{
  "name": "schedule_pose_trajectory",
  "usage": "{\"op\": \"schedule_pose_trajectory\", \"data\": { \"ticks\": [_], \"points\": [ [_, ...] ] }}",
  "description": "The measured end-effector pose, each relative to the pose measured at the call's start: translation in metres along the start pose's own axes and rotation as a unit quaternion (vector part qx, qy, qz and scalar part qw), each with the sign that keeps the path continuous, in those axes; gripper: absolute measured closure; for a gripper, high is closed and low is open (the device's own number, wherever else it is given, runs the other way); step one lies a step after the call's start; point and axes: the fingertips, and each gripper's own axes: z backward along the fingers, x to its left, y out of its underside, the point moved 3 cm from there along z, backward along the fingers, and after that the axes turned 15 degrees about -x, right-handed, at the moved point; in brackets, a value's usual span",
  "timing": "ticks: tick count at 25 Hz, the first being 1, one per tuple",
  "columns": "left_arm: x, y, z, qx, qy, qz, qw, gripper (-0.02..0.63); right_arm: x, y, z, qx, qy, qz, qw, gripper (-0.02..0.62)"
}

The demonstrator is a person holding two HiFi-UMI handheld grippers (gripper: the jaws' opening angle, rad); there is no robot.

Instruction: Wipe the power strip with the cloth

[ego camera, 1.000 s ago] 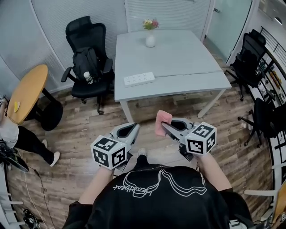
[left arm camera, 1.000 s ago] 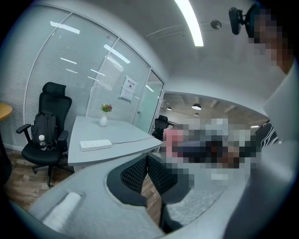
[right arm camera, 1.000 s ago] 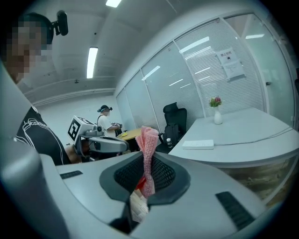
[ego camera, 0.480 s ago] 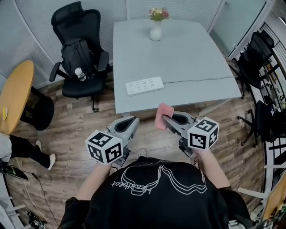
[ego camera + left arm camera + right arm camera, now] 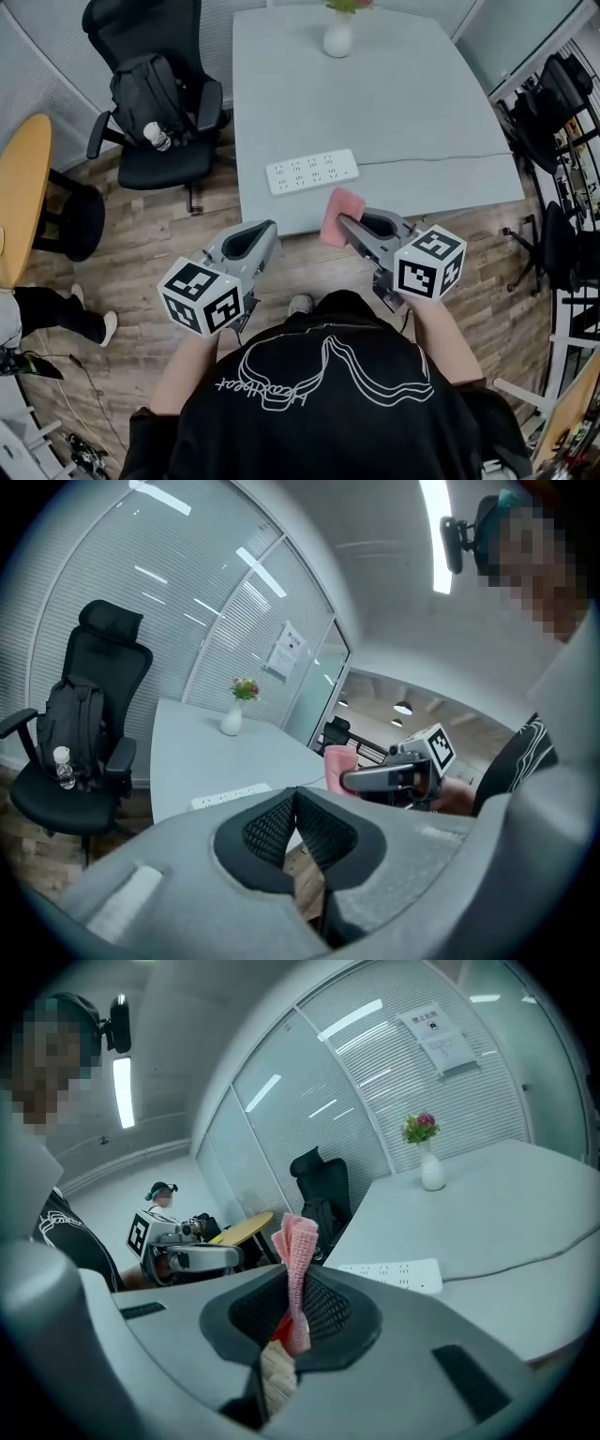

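Observation:
A white power strip (image 5: 311, 172) lies near the front edge of the grey table (image 5: 412, 112), its cable running off to the right. It also shows in the left gripper view (image 5: 230, 797) and the right gripper view (image 5: 398, 1273). My right gripper (image 5: 343, 223) is shut on a folded pink cloth (image 5: 338, 215), held upright just off the table's front edge, short of the strip. The pink cloth (image 5: 296, 1260) stands pinched between the jaws. My left gripper (image 5: 265, 231) is shut with nothing in it, to the left of the cloth, over the wooden floor.
A white vase with flowers (image 5: 338, 36) stands at the table's far side. A black office chair (image 5: 155, 103) holding a backpack and bottle is left of the table. A round wooden table (image 5: 21, 192) sits at far left, more black chairs (image 5: 553, 103) at right.
Both grippers and the head have moved forward toward the table. The power strip now lies closer to the pink cloth. The grip on the cloth is unchanged.

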Motion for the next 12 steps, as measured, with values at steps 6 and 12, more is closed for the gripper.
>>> {"op": "schedule_pose_trajectory", "data": {
  "ticks": [6, 12],
  "points": [
    [0.027, 0.008, -0.01, 0.013, -0.036, -0.005, 0.9993, 0.594, -0.017, 0.005, -0.027, 0.026, -0.024, -0.02, 0.999, 0.557],
    [0.056, 0.009, -0.024, 0.035, -0.074, -0.021, 0.9964, 0.594, -0.037, 0.008, -0.063, 0.06, -0.063, -0.024, 0.996, 0.557]
  ]
}}
